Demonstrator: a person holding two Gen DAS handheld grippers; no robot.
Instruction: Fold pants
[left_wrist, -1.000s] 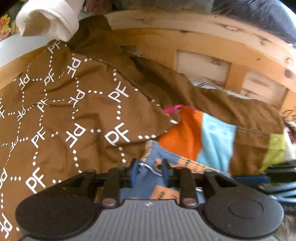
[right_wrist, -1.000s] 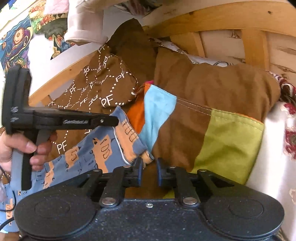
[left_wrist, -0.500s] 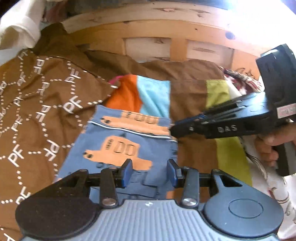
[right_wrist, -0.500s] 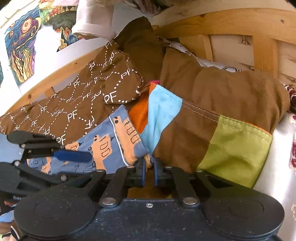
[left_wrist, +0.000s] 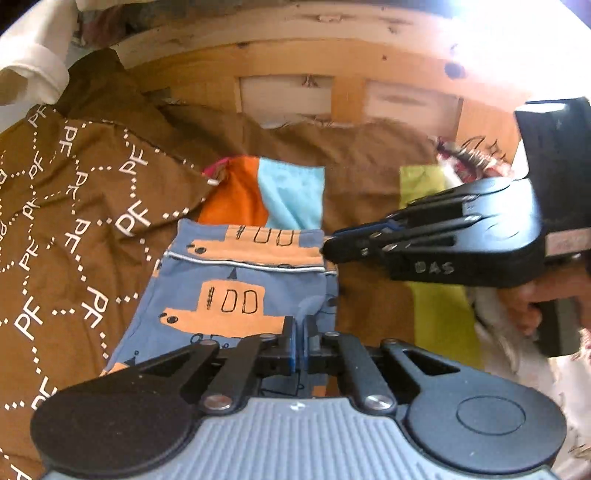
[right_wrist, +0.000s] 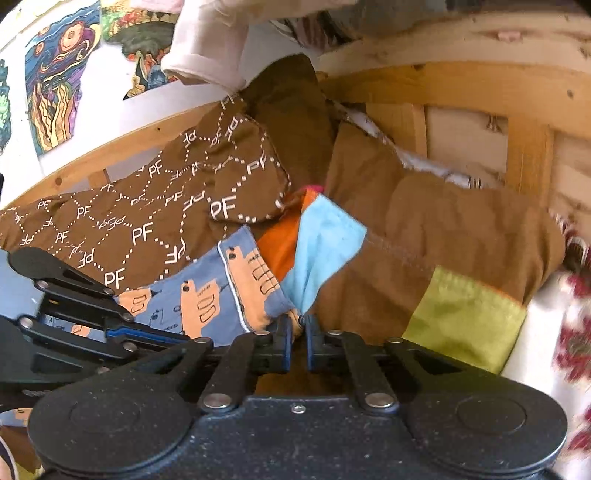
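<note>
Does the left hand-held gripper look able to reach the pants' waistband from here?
Probably yes: the left hand-held gripper is pinching the blue patterned cotton pants, and nothing covers the waistband ahead.

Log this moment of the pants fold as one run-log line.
stage: grasp | left gripper: shut on blue pants | right gripper: shut on pants' cuff corner | surface: brown bedding

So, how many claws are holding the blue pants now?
2. The left claw pinches the pants at the bottom centre of the left wrist view. The right claw pinches their top right corner. No other is visible.
</note>
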